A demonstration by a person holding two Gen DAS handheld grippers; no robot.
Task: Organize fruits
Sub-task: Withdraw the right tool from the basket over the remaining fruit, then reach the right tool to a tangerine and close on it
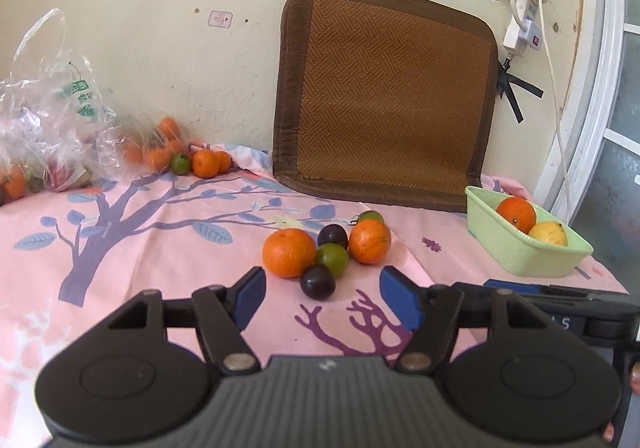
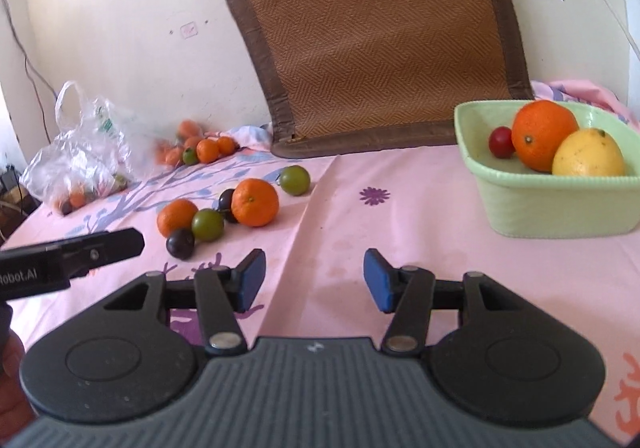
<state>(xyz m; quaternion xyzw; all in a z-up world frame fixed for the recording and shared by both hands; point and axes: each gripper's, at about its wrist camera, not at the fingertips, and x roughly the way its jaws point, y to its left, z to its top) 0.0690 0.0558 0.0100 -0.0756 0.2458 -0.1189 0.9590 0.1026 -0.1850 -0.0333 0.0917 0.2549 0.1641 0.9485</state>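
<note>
A cluster of loose fruit lies mid-table: two oranges (image 1: 289, 253) (image 1: 369, 241), two dark plums (image 1: 317, 281) (image 1: 332, 236) and green fruits (image 1: 331, 259). My left gripper (image 1: 322, 294) is open and empty, just short of the near dark plum. The pale green basket (image 1: 520, 256) at right holds an orange (image 2: 545, 135), a yellow fruit (image 2: 588, 154) and a small red fruit (image 2: 501, 142). My right gripper (image 2: 314, 279) is open and empty over bare cloth, left of the basket (image 2: 560, 204). The cluster also shows in the right wrist view (image 2: 255, 202).
A clear plastic bag (image 1: 48, 116) with more fruit sits at the back left, with several small oranges (image 1: 205, 163) spilled beside it. A brown woven mat (image 1: 384, 96) leans on the wall. A power strip and cable (image 1: 520, 28) hang at right. The pink cloth (image 1: 160, 248) covers the table.
</note>
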